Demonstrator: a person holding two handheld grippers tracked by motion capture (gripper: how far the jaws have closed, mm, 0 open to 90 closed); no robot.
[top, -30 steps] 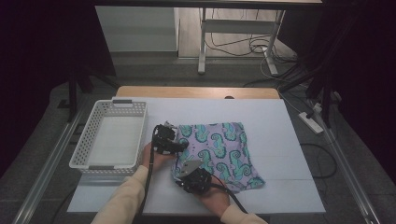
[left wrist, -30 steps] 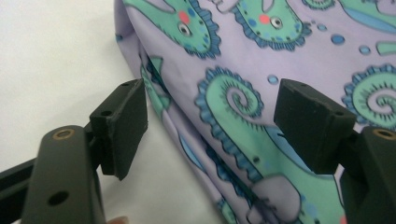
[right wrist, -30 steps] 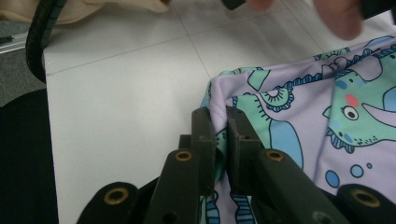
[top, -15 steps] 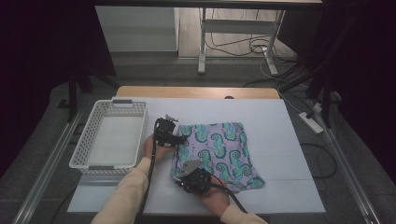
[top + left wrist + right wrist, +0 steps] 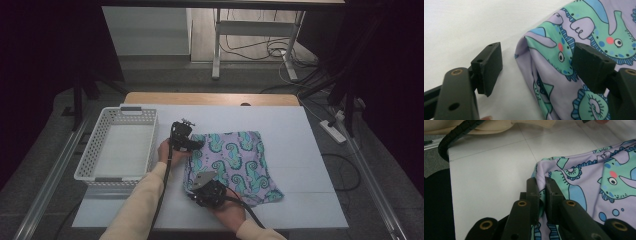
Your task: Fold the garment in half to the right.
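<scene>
A lilac cloth (image 5: 235, 162) printed with green and blue seahorses lies folded on the white table (image 5: 300, 150). My left gripper (image 5: 196, 143) is at the cloth's far left corner, open. In the left gripper view that folded corner (image 5: 544, 50) lies between the wide-apart jaws of the left gripper (image 5: 537, 65), and the pads do not touch it. My right gripper (image 5: 198, 186) is at the cloth's near left corner. The right gripper (image 5: 542, 186) is shut on that cloth edge (image 5: 574, 185), which is pinched between its pads.
A white slatted basket (image 5: 120, 147) stands left of the cloth, close to my left hand. A sleeve (image 5: 499, 125) and a black cable (image 5: 454, 137) cross the top of the right gripper view. The table's right half is bare white surface.
My left gripper has moved away from me along the cloth's left edge to its far corner. The right gripper has stayed put, still pinching the near corner.
</scene>
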